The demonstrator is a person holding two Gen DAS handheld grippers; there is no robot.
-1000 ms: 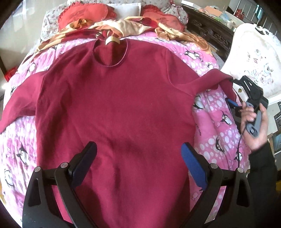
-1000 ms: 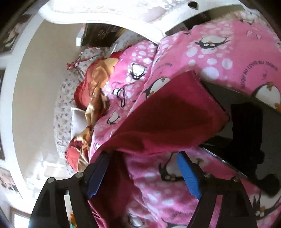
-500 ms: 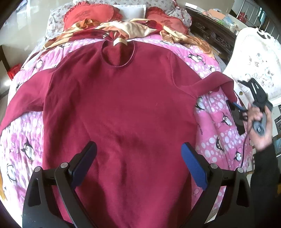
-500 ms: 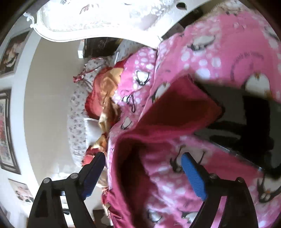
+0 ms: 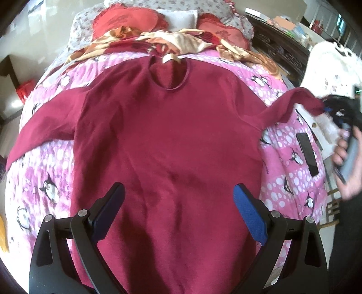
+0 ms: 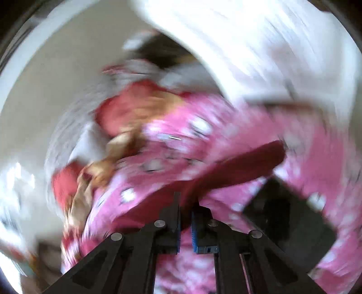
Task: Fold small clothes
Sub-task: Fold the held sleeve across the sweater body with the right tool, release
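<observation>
A dark red sweater [image 5: 167, 140] lies face up and spread flat across the middle of the bed, its round neck toward the headboard end and its hem toward the foot. One sleeve stretches flat toward the bed's left edge. The other sleeve [image 5: 291, 104] is lifted off the quilt at the right edge, its cuff pinched in the right gripper [image 6: 186, 217], whose jaws have just been closing and now stand nearly together with the red cloth caught between them. That view is heavily blurred. A hand [image 5: 348, 158] holds this gripper beyond the right edge.

The left gripper [image 5: 178, 212] hangs over the sweater's lower body, jaws spread wide, nothing between them.

Under the sweater is a pink quilt [image 5: 291, 158] printed with penguins and white dots. A dark phone [image 5: 307, 156] lies on it near the right edge. Red pillows [image 5: 126, 20] and a crumpled floral cloth [image 5: 181, 40] sit at the headboard end.
</observation>
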